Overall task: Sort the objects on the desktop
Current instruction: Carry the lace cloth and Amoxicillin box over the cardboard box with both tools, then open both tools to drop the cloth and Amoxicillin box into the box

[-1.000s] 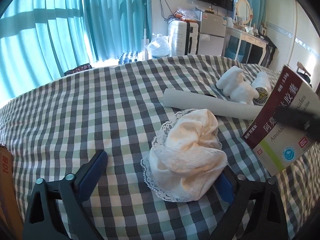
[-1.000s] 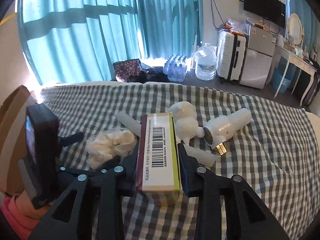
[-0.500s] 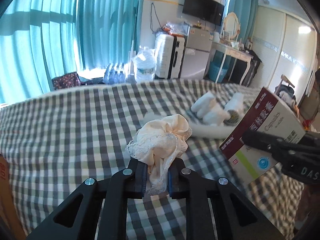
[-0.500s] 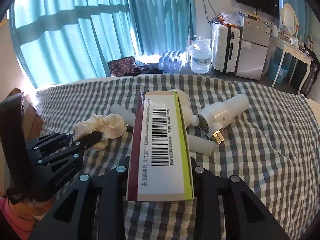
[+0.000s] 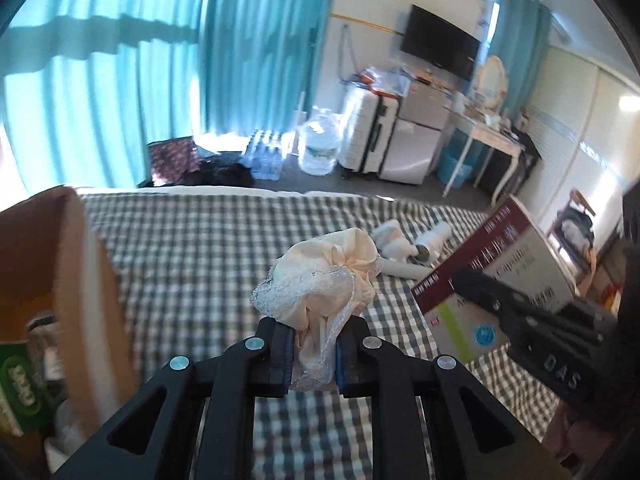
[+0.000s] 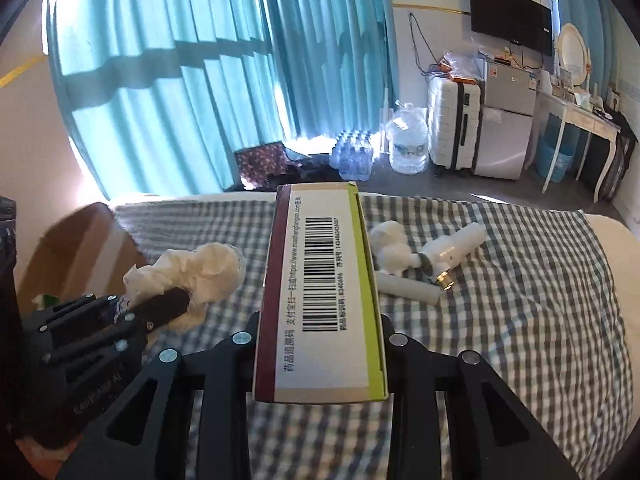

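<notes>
My left gripper (image 5: pixel 314 354) is shut on a cream lace scrunchie (image 5: pixel 324 280) and holds it above the checked tablecloth (image 5: pixel 200 264). The scrunchie (image 6: pixel 200 276) and the left gripper (image 6: pixel 160 312) also show at the left of the right wrist view. My right gripper (image 6: pixel 320 340) is shut on a medicine box (image 6: pixel 322 292) with a barcode, held above the cloth. The box (image 5: pixel 496 276) and the right gripper (image 5: pixel 492 296) show at the right of the left wrist view.
An open cardboard box (image 5: pixel 68 280) stands at the table's left edge, with a green pack (image 5: pixel 20 380) inside. On the far cloth lie a white tube (image 6: pixel 408 290), a white fluffy item (image 6: pixel 390 248) and a white plug-like device (image 6: pixel 452 248).
My left gripper closed on the scrunchie and lifted it off the cloth, swinging left toward the cardboard box. My right gripper raised the medicine box higher.
</notes>
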Tool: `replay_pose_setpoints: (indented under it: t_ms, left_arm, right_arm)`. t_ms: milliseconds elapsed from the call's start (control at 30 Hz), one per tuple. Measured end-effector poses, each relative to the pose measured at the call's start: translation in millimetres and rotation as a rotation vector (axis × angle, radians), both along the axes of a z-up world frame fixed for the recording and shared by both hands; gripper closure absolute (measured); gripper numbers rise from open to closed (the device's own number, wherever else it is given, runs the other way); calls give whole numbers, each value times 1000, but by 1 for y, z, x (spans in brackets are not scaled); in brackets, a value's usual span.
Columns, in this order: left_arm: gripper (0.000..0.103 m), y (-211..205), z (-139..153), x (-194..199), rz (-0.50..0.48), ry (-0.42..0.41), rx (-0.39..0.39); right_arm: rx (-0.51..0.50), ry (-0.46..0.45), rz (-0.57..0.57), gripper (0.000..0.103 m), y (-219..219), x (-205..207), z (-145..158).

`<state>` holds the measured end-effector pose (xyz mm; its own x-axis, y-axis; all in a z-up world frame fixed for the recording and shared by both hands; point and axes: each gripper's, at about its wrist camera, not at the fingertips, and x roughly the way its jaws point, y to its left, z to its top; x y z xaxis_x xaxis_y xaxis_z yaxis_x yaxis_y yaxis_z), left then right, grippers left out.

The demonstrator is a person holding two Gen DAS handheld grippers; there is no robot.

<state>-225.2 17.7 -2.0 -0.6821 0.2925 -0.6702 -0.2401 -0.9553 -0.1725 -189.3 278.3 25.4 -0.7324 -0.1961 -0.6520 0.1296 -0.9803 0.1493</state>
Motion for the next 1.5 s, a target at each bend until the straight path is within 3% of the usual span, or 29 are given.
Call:
replay_pose_setpoints:
  t_ms: [100, 233, 300, 433, 533, 700, 833, 933, 1067, 1100, 1167, 1200, 1267, 1300, 1500]
  left_arm:
    - [88, -28, 36, 20, 44, 28, 28]
    - [88, -56, 92, 53, 90, 158, -51]
    - [88, -77, 118, 67, 123, 195, -51]
    - [87, -113, 141, 83, 195, 209, -69]
    - [88, -139, 140, 91, 240, 182, -80]
    - [87, -180, 112, 105, 294, 141, -124]
    - [87, -199, 79, 103, 325, 76, -111]
    - [87, -207, 60, 102, 342, 70, -170]
    - [86, -221, 41, 96, 355, 12, -115]
    - [84, -224, 37, 95, 359, 3, -114]
    - [68, -230, 30, 93, 380, -19, -127]
    - [64, -235, 28, 94, 399, -27, -129]
    - [32, -242, 28, 96, 419, -38, -109]
    - [25, -244, 30, 99, 422, -40, -93]
    - [8, -230, 47, 108, 423, -23, -99]
  right_arm:
    - [-34, 23, 38, 74, -19, 20, 22]
    - [-42, 98, 125, 74, -56, 43, 64]
    - [-54, 141, 175, 74, -80, 53, 89]
    - [-80, 187, 276, 74, -130, 70, 122]
    - [-79, 188, 348, 74, -172, 79, 132]
    - [-68, 155, 425, 74, -221, 88, 117]
    - [-64, 85, 470, 74, -251, 79, 92]
    - [-78, 12, 475, 74, -265, 64, 68]
    - [-73, -87, 491, 73, -282, 45, 37]
    - [-68, -103, 490, 72, -285, 42, 31]
    - [-53, -119, 472, 69, -287, 38, 23]
    - [-53, -123, 466, 63, -288, 35, 20]
    - [-68, -127, 462, 51, -286, 32, 19]
    - [-71, -125, 459, 47, -286, 31, 20]
    - [-105, -68, 413, 43, -268, 35, 46]
